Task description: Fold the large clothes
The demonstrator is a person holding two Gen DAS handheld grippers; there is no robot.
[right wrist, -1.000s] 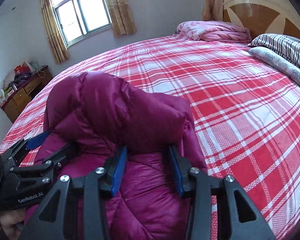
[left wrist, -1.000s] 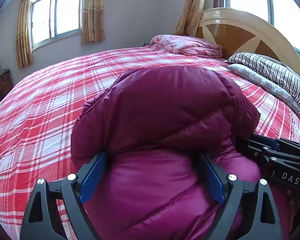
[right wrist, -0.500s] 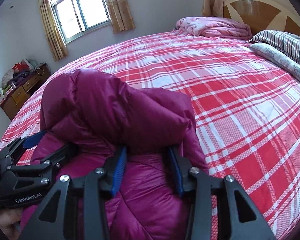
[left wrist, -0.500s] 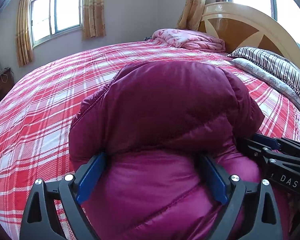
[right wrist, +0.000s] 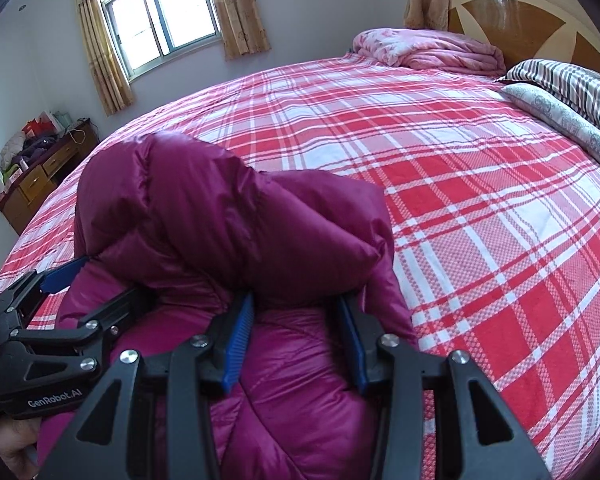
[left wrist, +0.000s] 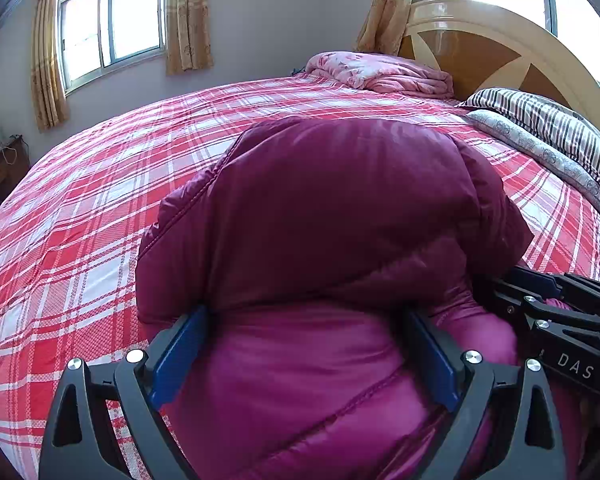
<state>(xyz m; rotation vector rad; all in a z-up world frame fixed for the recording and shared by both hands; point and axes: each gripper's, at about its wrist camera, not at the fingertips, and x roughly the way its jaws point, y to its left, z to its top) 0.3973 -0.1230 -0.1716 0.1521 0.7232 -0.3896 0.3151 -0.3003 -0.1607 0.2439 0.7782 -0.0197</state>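
Left wrist view: the left gripper (left wrist: 304, 354) and right gripper (right wrist: 296, 340) each clamp the purple jacket (left wrist: 324, 216), bunched at the bed's (left wrist: 80, 216) near edge; folding looks roughly half done.

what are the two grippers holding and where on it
Both grip the puffy magenta quilted jacket: left gripper and right gripper each pinch its near folded bulk.

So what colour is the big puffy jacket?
The puffy jacket is dark magenta-purple, plain with stitched quilting lines. It shows best in the left wrist view.
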